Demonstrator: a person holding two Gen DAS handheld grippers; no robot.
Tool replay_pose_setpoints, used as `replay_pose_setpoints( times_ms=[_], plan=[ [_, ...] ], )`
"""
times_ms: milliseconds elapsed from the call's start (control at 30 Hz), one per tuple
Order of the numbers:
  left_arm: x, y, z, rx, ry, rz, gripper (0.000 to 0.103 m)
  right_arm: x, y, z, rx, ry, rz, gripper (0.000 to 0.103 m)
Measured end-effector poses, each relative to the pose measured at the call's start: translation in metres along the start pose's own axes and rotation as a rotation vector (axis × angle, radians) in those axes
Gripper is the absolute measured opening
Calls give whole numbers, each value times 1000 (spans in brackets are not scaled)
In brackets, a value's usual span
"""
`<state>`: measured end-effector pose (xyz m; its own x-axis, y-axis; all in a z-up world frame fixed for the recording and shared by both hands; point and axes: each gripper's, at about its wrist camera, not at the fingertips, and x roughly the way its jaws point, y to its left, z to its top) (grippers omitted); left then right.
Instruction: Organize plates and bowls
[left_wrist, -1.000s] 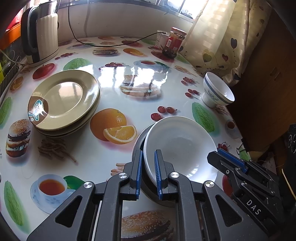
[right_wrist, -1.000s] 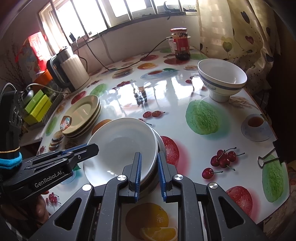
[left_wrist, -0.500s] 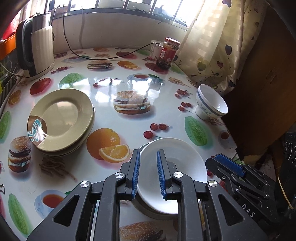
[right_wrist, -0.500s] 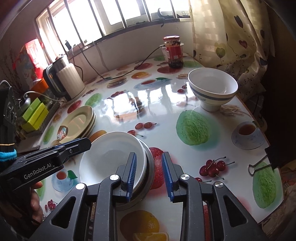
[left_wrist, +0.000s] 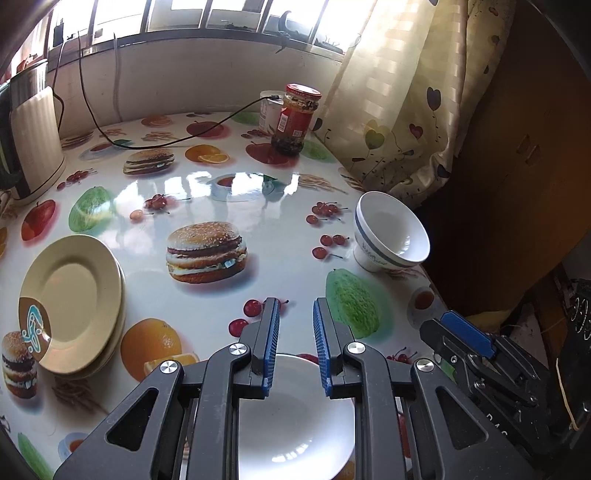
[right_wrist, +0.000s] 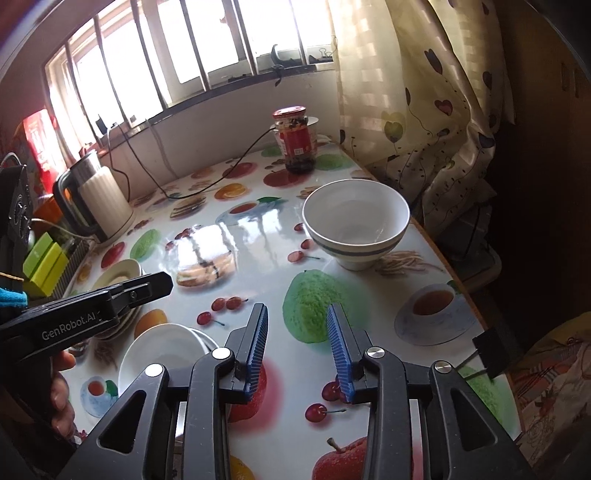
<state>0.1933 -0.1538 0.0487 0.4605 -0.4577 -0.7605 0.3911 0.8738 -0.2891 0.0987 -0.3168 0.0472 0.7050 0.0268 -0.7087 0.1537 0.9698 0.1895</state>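
Both hand-held grippers (left_wrist: 294, 345) off white bowl (left_wrist: 295, 417)

Bench (left_wrist: 258, 192): glossy white cover, printed burgers, oranges, cherries, green melons, red apples, teacups.
Plate stack (left_wrist: 70, 295): pale yellow-green, brown patch with turquoise motif at rim.
White plate (left_wrist: 295, 417): plain white, atop grey dish.
Footed bowl (right_wrist: 356, 225): white, grey-blue band outside.
Jar (left_wrist: 297, 118): red lid, red label, dark contents.
Kettle (right_wrist: 101, 203): cream ribbed body, black handle.
Curtain (left_wrist: 406, 92): cream checks, dark and red hearts.
Left gripper (left_wrist: 294, 345), right gripper (right_wrist: 297, 345): black, blue ribbed pads.
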Motion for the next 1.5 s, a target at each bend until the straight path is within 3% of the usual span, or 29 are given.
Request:
replay_pose_setpoints(
  times_ms=[433,667,1133,1500],
  plan=[
    [35,-38,45,54,-4,-6,20,15,-53,39,55,-43,-98,41],
    [64,-55,54,76,52,-10,20,33,-73,52,63,-25,-130,41],
    [103,-80,79,130,79,26,20,74,-99,70,72,20,-131,42],
    [128,-87,79,149,118,40,20,91,-105,73,70,42,-120,42]
  ],
)
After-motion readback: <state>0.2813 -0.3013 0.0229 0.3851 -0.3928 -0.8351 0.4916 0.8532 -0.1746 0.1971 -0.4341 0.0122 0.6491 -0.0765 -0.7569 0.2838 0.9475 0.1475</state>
